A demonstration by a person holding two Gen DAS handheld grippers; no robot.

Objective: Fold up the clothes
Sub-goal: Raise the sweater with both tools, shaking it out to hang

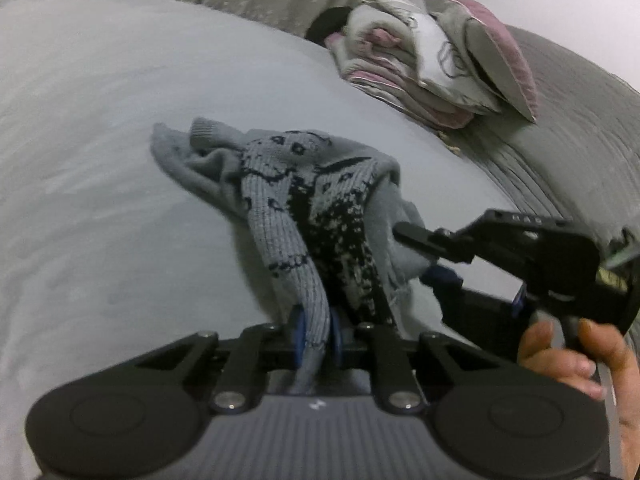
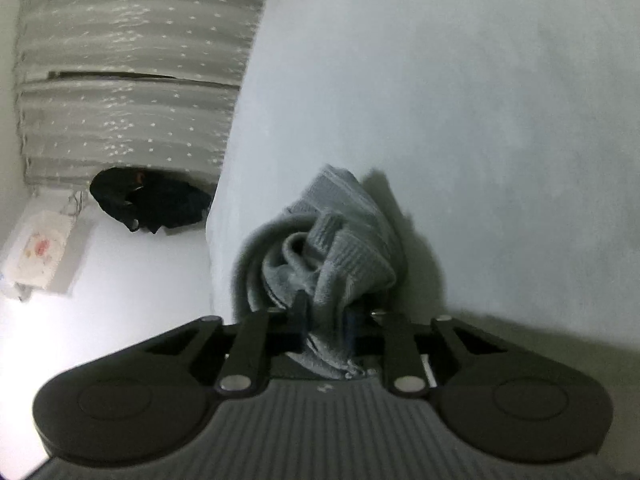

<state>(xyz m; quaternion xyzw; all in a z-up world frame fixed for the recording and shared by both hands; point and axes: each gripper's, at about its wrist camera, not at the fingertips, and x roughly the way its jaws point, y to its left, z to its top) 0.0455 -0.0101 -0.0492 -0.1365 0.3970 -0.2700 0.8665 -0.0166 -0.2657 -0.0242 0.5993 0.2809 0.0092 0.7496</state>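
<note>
Both tongs clamped on one sweater, crumpled on bed.
Left view: left tongs [image 1: 316,334] pinch a knit strip; sweater [image 1: 304,196] runs away ahead, right tongs [image 1: 404,232] gripping its right edge. Right view: right tongs [image 2: 324,320] nipped on bunched knit; sweater's [image 2: 320,240] far side hidden, blurred.

Ribbed knit sweater [image 1: 304,200], matt cloth bedsheet [image 1: 100,140] — smooth, glossy-looking cushion [image 1: 492,48] — perhaps satin.

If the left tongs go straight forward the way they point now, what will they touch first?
The left tongs are already shut on the grey patterned sweater, so they would push into its bunched body first, then probably the pale bed sheet under it; depth is unclear.
</note>
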